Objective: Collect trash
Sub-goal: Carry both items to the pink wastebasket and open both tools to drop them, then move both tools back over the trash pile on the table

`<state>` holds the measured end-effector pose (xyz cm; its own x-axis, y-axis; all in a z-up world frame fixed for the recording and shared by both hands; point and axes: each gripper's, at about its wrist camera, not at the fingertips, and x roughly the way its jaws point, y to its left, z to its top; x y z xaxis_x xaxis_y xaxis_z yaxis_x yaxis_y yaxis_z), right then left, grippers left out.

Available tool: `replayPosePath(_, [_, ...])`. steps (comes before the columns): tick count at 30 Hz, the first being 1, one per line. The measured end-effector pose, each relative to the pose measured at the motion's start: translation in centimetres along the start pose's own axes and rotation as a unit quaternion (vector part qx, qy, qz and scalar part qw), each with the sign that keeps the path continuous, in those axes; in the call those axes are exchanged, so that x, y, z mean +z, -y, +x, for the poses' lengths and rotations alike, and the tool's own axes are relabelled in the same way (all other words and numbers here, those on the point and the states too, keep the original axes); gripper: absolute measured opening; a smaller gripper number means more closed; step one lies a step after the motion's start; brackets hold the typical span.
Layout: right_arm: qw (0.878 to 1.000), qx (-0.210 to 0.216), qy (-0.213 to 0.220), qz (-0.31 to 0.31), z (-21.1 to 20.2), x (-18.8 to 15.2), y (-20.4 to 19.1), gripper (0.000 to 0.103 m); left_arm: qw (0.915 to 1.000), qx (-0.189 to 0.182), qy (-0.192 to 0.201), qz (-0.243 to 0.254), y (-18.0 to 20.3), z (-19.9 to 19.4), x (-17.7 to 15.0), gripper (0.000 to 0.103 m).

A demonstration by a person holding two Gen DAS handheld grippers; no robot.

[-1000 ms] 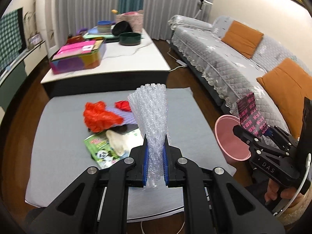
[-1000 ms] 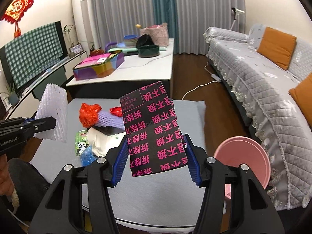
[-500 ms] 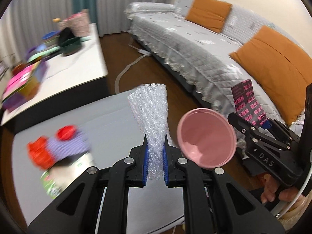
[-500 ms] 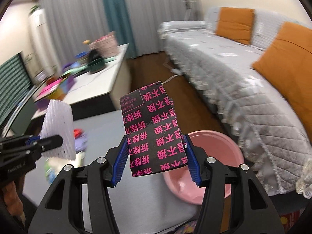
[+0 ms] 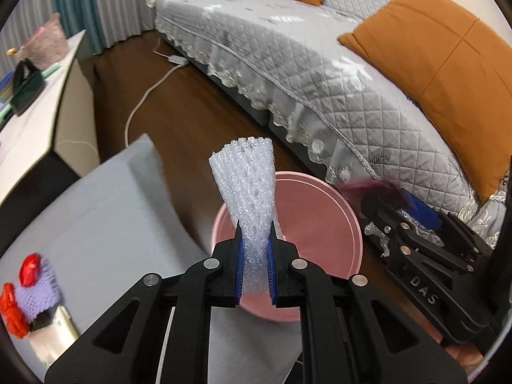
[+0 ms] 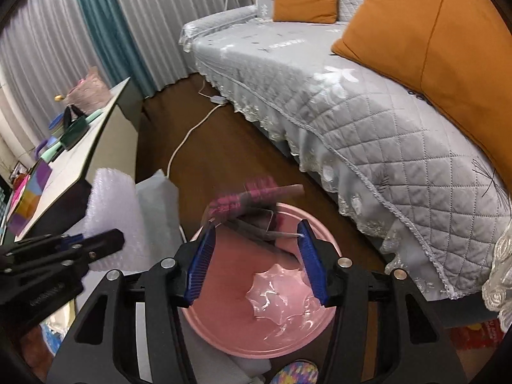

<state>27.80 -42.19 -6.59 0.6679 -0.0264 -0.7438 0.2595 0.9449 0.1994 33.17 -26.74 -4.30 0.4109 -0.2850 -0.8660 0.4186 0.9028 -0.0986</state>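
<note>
My left gripper [image 5: 255, 249] is shut on a white foam net sleeve [image 5: 249, 185] and holds it upright over the near rim of the pink bin [image 5: 323, 217]. My right gripper [image 6: 256, 246] is open above the pink bin [image 6: 256, 329]. The black packet with pink print [image 6: 252, 204] is blurred and tilted between and just beyond the fingertips, over the bin's mouth; I cannot tell if it touches the pads. The right gripper [image 5: 416, 220] also shows in the left wrist view, beside the bin. The left gripper and sleeve [image 6: 112, 211] show at the left of the right wrist view.
A grey low table [image 5: 105, 224] holds red wrappers [image 5: 12, 307], a purple foam net [image 5: 35, 291] and paper trash. A grey quilted sofa [image 5: 320, 73] with orange cushions [image 5: 448, 73] runs along the right. A white cable [image 5: 140, 96] crosses the wooden floor. A white coffee table [image 5: 32, 96] stands at the left.
Both grippers swung right and down, from the table to over the pink bin. The right gripper's jaws have spread and the black packet has tipped forward out of their grip.
</note>
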Motion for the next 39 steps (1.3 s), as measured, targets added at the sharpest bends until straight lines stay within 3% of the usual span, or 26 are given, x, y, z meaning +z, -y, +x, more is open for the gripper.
replayPosePath(10, [0.999,-0.015,-0.046,0.009,3.2,-0.1,1.4,0.054,0.9991,0.013,-0.039,0.013,1.2,5.1,1.2,0.014])
replayPosePath(11, [0.999,-0.016,-0.05,0.007,3.3,-0.1,1.3,0.056,0.9989,0.019,-0.041,0.009,1.1,5.4,1.2,0.022])
replayPosePath(12, [0.998,-0.01,-0.056,0.006,3.6,-0.1,1.2,0.059,0.9988,0.025,-0.043,0.004,0.9,5.5,1.3,0.049])
replayPosePath(14, [0.998,-0.015,-0.055,0.014,3.5,0.0,1.3,0.068,0.9972,0.062,-0.039,-0.011,0.3,5.7,1.4,0.077])
replayPosePath(15, [0.999,-0.015,-0.05,0.018,3.3,0.0,1.4,0.075,0.9966,0.073,-0.032,-0.017,-0.1,5.7,1.4,0.084])
replayPosePath(22, [1.0,-0.022,-0.017,-0.006,1.6,0.2,0.5,0.082,0.9947,0.087,-0.043,-0.032,-2.3,5.4,0.2,0.084])
replayPosePath(30, [0.998,-0.007,0.064,0.0,-2.4,0.7,-0.3,0.089,0.9948,0.075,-0.032,-0.061,-4.5,2.2,-1.7,0.084])
replayPosePath(36, [0.997,0.007,0.078,-0.004,-4.1,0.4,-1.6,0.089,0.9942,0.076,-0.009,-0.076,-7.1,-2.7,-4.3,0.084])
replayPosePath(39, [0.996,0.018,0.085,-0.01,-5.3,-0.5,-3.1,0.089,0.9922,0.094,0.013,-0.081,-9.4,-6.4,-6.8,0.084])
